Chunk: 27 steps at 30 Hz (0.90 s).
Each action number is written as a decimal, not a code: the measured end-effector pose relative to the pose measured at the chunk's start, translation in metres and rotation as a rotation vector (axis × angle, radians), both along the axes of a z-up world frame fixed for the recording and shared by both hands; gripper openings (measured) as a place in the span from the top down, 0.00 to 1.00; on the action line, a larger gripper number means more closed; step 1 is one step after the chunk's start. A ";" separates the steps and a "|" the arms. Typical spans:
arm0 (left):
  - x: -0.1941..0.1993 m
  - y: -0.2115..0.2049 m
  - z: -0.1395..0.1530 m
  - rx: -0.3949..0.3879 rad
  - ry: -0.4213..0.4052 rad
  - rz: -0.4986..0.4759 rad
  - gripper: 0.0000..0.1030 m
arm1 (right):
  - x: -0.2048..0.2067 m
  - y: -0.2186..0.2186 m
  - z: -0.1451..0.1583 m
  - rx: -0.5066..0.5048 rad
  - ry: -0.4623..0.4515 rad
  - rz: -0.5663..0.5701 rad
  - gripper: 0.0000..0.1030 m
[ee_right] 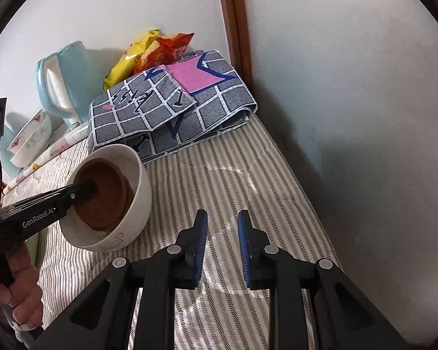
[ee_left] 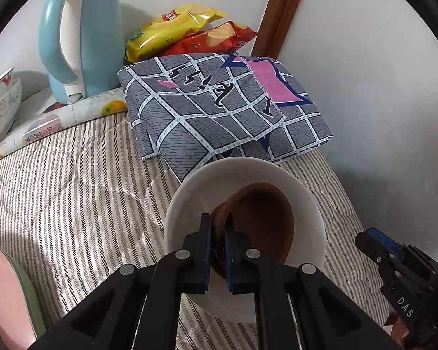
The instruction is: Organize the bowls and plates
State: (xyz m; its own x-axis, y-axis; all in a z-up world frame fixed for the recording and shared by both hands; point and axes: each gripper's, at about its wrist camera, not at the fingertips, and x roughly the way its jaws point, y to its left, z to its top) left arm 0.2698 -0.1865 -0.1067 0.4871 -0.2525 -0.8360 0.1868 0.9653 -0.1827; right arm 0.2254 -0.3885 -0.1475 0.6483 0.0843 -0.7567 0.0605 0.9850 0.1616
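Observation:
My left gripper (ee_left: 217,227) is shut on the rim of a brown bowl (ee_left: 262,218) that sits inside a white bowl (ee_left: 195,198). Both bowls are tilted on the striped cloth. In the right wrist view the brown bowl (ee_right: 108,192) lies inside the white bowl (ee_right: 137,201) with the left gripper (ee_right: 87,188) reaching in from the left. My right gripper (ee_right: 222,218) is open and empty over the striped cloth, to the right of the bowls. It also shows in the left wrist view (ee_left: 376,242) at the lower right.
Patterned white bowls (ee_left: 0,108) are stacked at the far left by a blue kettle (ee_left: 81,38). A folded grey checked cloth (ee_left: 219,105) and snack bags (ee_left: 184,32) lie at the back. A pink and green plate (ee_left: 8,297) sits at the lower left. The wall (ee_right: 350,116) is on the right.

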 end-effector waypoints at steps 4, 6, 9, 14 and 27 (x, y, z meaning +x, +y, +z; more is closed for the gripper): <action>-0.002 -0.001 0.001 -0.008 0.015 -0.014 0.89 | -0.002 0.003 0.002 -0.002 -0.002 0.009 0.79; -0.003 -0.002 0.001 0.001 0.019 -0.014 0.87 | -0.002 0.004 0.002 0.000 -0.003 0.011 0.79; -0.006 -0.001 0.002 -0.006 0.025 -0.022 0.85 | -0.003 0.005 0.004 -0.002 -0.004 0.014 0.79; -0.011 0.001 0.011 0.000 0.008 -0.027 0.75 | -0.005 0.008 0.009 0.000 -0.016 0.025 0.79; -0.018 0.037 0.030 0.013 -0.039 0.058 0.73 | 0.000 0.030 0.022 0.003 -0.045 0.072 0.79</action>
State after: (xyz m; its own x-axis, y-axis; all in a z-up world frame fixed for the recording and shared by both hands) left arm 0.2517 -0.1493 -0.0767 0.5333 -0.2123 -0.8189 0.1369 0.9769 -0.1641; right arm 0.2256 -0.3582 -0.1258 0.6741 0.1342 -0.7263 -0.0183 0.9861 0.1652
